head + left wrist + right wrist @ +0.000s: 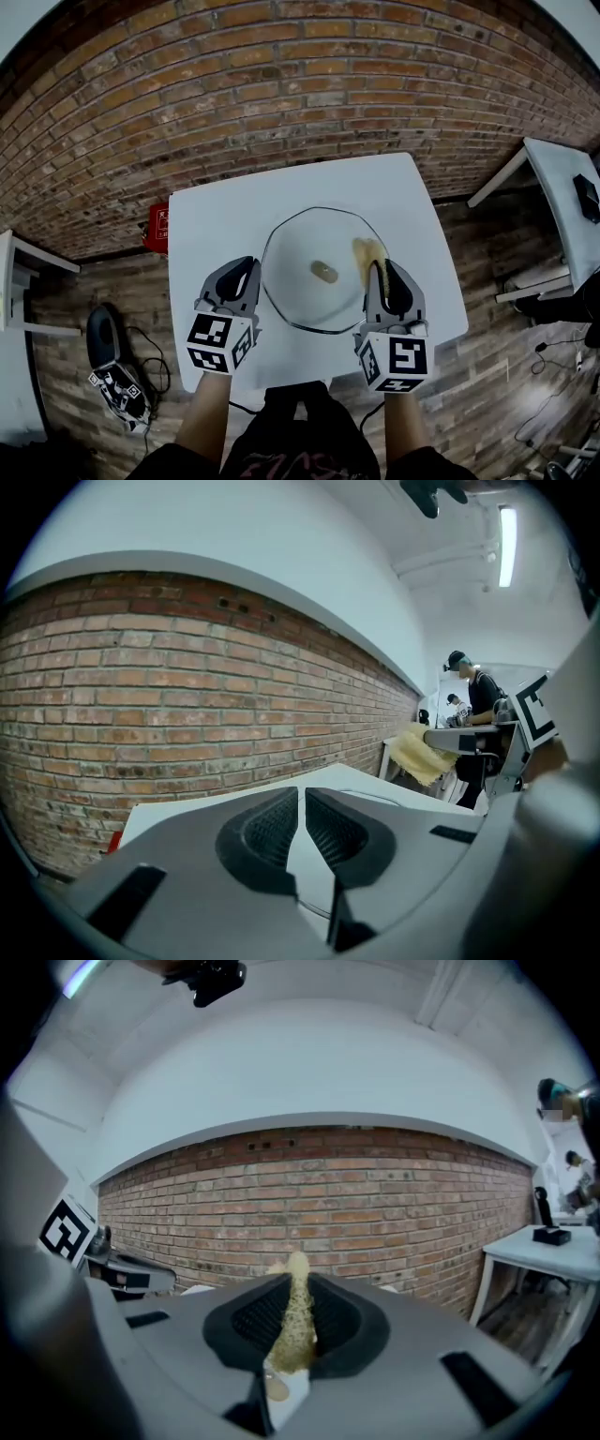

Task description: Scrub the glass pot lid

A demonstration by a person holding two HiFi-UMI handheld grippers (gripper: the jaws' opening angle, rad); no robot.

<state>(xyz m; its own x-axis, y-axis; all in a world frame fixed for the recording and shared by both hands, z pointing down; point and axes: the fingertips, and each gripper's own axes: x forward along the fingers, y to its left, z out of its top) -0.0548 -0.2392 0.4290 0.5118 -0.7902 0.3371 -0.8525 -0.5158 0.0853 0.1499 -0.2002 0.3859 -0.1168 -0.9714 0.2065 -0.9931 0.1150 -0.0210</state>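
The glass pot lid point(298, 281) lies flat on the white table point(216, 225), its knob point(324, 272) in the middle. My right gripper point(378, 272) hovers over the lid's right side, shut on a yellow sponge point(367, 255) that sticks out past the jaws. The sponge point(296, 1321) shows squeezed between the pads in the right gripper view. My left gripper point(246, 277) is at the lid's left rim, shut with nothing between its pads point(272, 829). From the left gripper view the sponge point(418, 752) shows at the right.
The table is small, with its edges close around the lid. A brick wall point(281, 84) rises behind it. A red object point(157, 228) sits on the floor at the table's left. Another white table point(572, 202) stands to the right. A spare gripper point(117, 384) lies on the wooden floor, lower left.
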